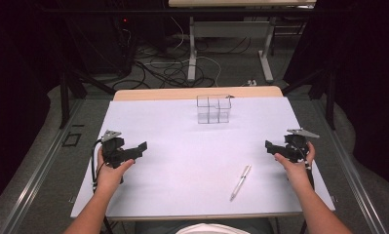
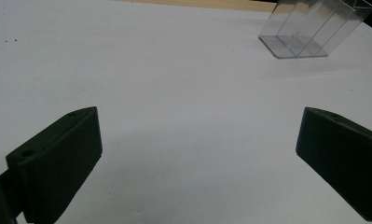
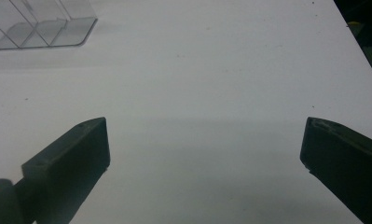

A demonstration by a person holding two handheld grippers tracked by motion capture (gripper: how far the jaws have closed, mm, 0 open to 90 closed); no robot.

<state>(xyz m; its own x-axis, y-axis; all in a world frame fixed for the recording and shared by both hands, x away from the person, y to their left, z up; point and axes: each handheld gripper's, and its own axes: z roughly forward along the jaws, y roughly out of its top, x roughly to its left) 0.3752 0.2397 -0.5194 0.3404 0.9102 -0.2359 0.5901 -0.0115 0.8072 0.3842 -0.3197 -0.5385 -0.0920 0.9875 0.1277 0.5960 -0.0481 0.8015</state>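
A clear plastic organizer (image 1: 213,108) with several compartments stands at the far middle of the white table (image 1: 182,146). A silver pen (image 1: 241,182) lies near the front, right of centre. My left gripper (image 1: 142,147) is held at the table's left side, jaws wide apart with nothing between them. My right gripper (image 1: 270,146) is held at the right side, also open and empty. In the left gripper view the organizer (image 2: 314,28) sits at the upper right, beyond the open gripper (image 2: 197,154). In the right gripper view the organizer (image 3: 39,23) is at the upper left, past the open gripper (image 3: 204,158).
The table's wooden far edge (image 1: 197,92) borders a floor with tangled cables (image 1: 167,68) and another table's white legs (image 1: 192,48). Dark frame posts (image 1: 64,97) stand at both sides. The right table edge (image 3: 361,51) runs close to the right gripper.
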